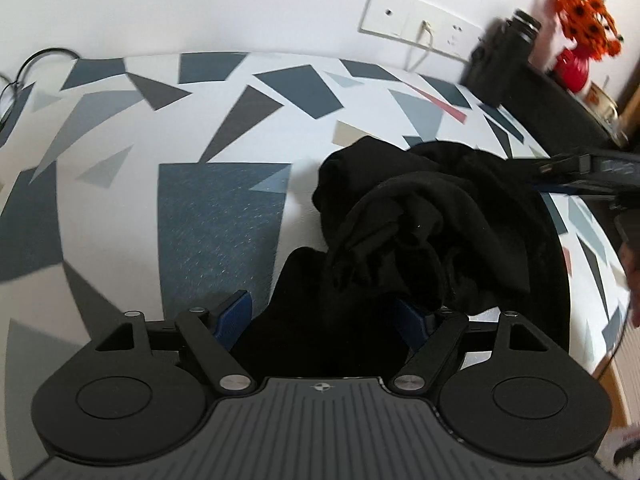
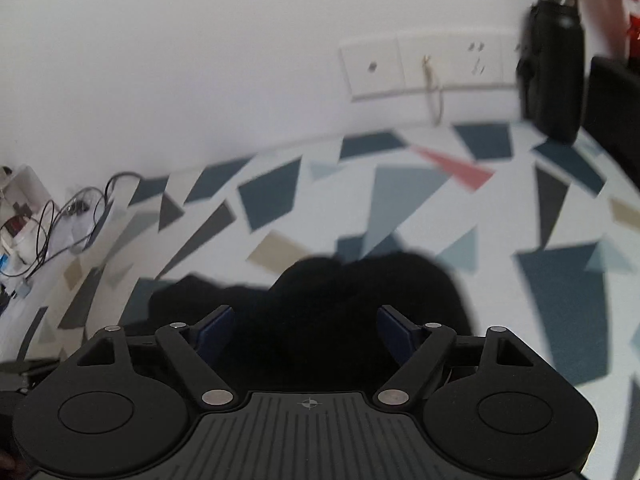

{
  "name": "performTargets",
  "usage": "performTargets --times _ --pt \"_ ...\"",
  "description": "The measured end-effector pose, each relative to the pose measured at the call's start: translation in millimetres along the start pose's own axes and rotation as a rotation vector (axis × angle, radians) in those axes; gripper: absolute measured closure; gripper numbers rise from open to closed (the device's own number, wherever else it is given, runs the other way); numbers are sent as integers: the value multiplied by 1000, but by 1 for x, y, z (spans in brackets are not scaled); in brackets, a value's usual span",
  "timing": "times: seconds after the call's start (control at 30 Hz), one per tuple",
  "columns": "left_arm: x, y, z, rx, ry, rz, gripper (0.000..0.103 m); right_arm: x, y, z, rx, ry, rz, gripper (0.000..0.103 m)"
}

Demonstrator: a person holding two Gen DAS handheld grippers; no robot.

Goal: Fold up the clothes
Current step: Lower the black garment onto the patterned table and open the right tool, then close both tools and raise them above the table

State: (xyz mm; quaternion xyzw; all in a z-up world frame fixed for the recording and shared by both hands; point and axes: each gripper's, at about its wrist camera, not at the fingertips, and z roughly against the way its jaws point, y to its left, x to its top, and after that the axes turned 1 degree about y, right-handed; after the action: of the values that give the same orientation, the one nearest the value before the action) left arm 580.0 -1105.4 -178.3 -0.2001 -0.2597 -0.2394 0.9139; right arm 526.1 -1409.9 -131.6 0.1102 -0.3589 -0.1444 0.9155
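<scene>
Right at the bottom of both frames sit my two tools. On my left gripper (image 1: 324, 312) the blue pads (image 1: 234, 316) stand wide apart, with black cloth filling the gap between them; whether anything is pinched I cannot tell. On my right gripper (image 2: 306, 330) the jaws are just as wide, again with dark fabric lying between, touching neither pad that I can see.

Just beyond, the black garment (image 1: 420, 224) lies crumpled in a heap on the patterned tablecloth (image 1: 216, 208), at centre right of the left view and low centre of the right view, where it is blurred. My right tool pokes in from the right edge of the left view, meeting the heap.

Farther off, a black bottle (image 2: 554, 64) stands at the upper right beside a wall socket panel (image 2: 424, 66). Orange flowers (image 1: 588, 20) in a red vase (image 1: 572, 68) crowd the upper right corner. Tangled cables (image 2: 60, 220) lie at the left edge.
</scene>
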Motion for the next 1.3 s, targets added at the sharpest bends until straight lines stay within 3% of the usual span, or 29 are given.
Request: performTargets --times 0.07,0.1,0.13,0.2,0.27,0.37,0.63,0.7,0.77,0.83,0.9,0.97,1.03,1.13,1.2,1.23,1.27,1.3 --pt "4 1 2 -13 10 -1 29 -5 -2 -12 -47 12 -72 46" --pt "5 3 5 -28 -6 -7 37 -8 -6 -16 -79 14 -118 52" --pt "6 5 9 -44 -22 -13 43 -10 -9 -15 -103 7 -145 67" --pt "5 12 14 -72 -44 -19 78 -13 -14 -4 -140 -21 -163 81" --pt "3 22 17 -90 -48 0 93 -15 -19 6 -177 -49 -181 91" --pt "-1 37 19 -101 -50 65 98 -18 -27 23 -228 -96 -213 97" --pt "12 52 52 -56 -217 71 101 -7 -54 79 -310 -293 -313 100" --pt "16 55 58 -35 -246 66 101 -6 -58 85 -325 -306 -332 95" --pt "16 58 58 -42 -248 66 96 -8 -56 81 -295 -272 -332 79" --pt "12 60 52 -33 -189 74 77 -11 -41 75 -207 -229 -268 68" --pt "1 61 47 -29 -139 79 44 -19 -15 64 -121 -161 -137 52" --pt "-12 60 44 -47 -121 70 38 -29 12 50 -45 -89 10 32" --pt "-23 55 41 -69 -98 52 37 -40 36 33 7 -21 141 25" --pt "-31 48 31 -60 -60 20 37 -47 40 12 -16 34 184 26" --pt "-33 45 23 -36 -46 2 37 -50 39 -1 -38 65 196 43" --pt "-35 44 19 -26 -42 -7 37 -49 33 -4 -40 69 161 65" --pt "-35 43 19 -23 -55 -24 51 -46 22 -3 -33 61 88 86" --pt "-34 41 18 -24 -53 -51 92 -42 11 -2 -26 52 15 92"
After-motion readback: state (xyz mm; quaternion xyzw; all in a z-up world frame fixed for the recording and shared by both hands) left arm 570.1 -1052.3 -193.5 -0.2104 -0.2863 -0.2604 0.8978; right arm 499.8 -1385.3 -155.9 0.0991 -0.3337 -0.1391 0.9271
